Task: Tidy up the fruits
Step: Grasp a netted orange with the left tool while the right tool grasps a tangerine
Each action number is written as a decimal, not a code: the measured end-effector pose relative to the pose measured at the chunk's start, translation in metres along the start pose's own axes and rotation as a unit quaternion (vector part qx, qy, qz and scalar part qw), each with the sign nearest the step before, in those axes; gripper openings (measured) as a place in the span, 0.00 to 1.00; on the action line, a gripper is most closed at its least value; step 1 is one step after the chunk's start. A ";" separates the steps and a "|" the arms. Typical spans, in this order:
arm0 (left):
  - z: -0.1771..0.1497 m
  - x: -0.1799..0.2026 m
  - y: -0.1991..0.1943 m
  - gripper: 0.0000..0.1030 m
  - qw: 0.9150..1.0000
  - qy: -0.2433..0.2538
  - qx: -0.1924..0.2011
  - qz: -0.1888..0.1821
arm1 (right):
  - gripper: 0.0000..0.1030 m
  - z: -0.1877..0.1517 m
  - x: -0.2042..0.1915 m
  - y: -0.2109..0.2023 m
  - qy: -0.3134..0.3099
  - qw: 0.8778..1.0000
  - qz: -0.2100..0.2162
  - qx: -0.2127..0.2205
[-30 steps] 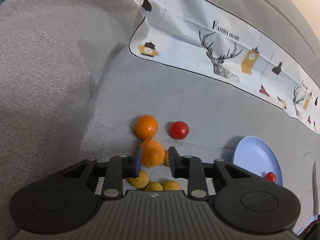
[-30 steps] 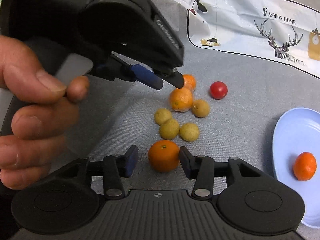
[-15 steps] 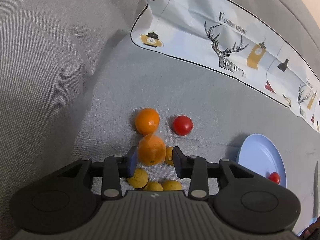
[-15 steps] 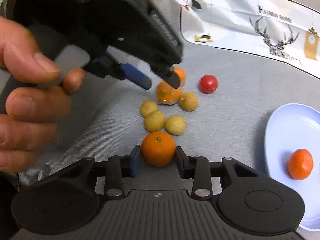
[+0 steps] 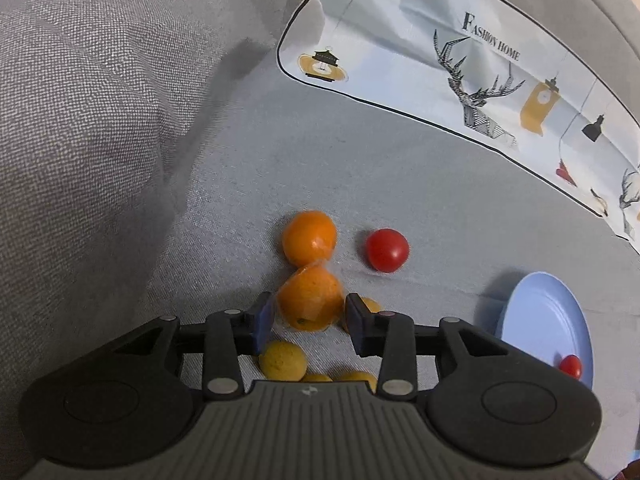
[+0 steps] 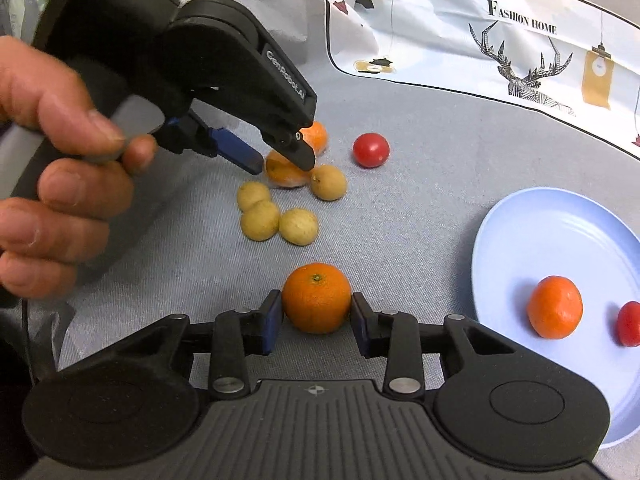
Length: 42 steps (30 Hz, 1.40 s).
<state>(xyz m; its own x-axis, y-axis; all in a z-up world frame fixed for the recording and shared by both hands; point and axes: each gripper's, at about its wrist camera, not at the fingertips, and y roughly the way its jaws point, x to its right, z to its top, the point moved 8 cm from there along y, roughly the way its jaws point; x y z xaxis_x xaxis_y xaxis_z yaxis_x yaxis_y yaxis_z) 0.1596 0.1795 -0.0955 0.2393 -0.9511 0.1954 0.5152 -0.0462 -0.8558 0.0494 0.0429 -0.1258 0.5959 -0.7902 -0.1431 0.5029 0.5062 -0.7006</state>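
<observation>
Plate [image 6: 520, 216] at right holds one mandarin and a tomato; right gripper [image 6: 316, 316] jaws clamp another mandarin [image 6: 316, 302], left gripper [image 5: 308, 316] jaws straddle a wrapped one [image 5: 310, 300] unclenched, rest loose.

Grey cloth surface [image 6: 420, 208] under my grippers: loose oranges [image 6: 316, 304], yellow fruits [image 6: 298, 226], tomato [image 6: 371, 149], blue plate [image 6: 520, 216], printed sheet [image 6: 460, 40].
</observation>
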 end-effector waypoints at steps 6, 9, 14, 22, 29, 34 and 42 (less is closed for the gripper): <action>0.002 -0.001 0.004 0.43 1.000 -0.003 0.001 0.002 | 0.37 0.000 0.001 0.001 0.000 1.000 -0.001 -0.001; 0.000 0.000 0.004 0.42 1.000 0.001 0.001 -0.002 | 0.37 -0.001 0.001 0.000 -0.001 1.000 -0.002 -0.001; 0.000 0.001 -0.001 0.39 1.000 0.017 0.011 0.006 | 0.37 -0.001 0.002 -0.002 -0.002 1.000 -0.009 0.003; -0.011 0.005 -0.009 0.39 0.999 0.051 0.005 0.017 | 0.37 -0.003 0.012 -0.005 0.002 1.000 -0.026 0.003; -0.011 0.006 0.001 0.39 0.998 0.057 -0.007 0.018 | 0.37 -0.004 0.013 -0.002 -0.001 1.000 -0.029 -0.002; -0.011 0.007 0.003 0.39 0.998 0.056 -0.008 0.018 | 0.37 -0.005 0.012 -0.003 0.001 1.000 -0.028 -0.001; -0.010 0.008 0.004 0.39 0.998 0.058 -0.006 0.020 | 0.37 -0.004 0.012 -0.003 0.002 1.000 -0.028 -0.001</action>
<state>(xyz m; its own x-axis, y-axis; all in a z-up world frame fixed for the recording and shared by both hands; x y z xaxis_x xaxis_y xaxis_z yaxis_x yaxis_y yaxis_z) 0.1552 0.1685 -0.1020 0.1625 -0.9811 0.1055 0.4963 -0.0111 -0.8681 0.0525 0.0309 -0.1282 0.5644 -0.8187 -0.1063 0.5347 0.4606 -0.7085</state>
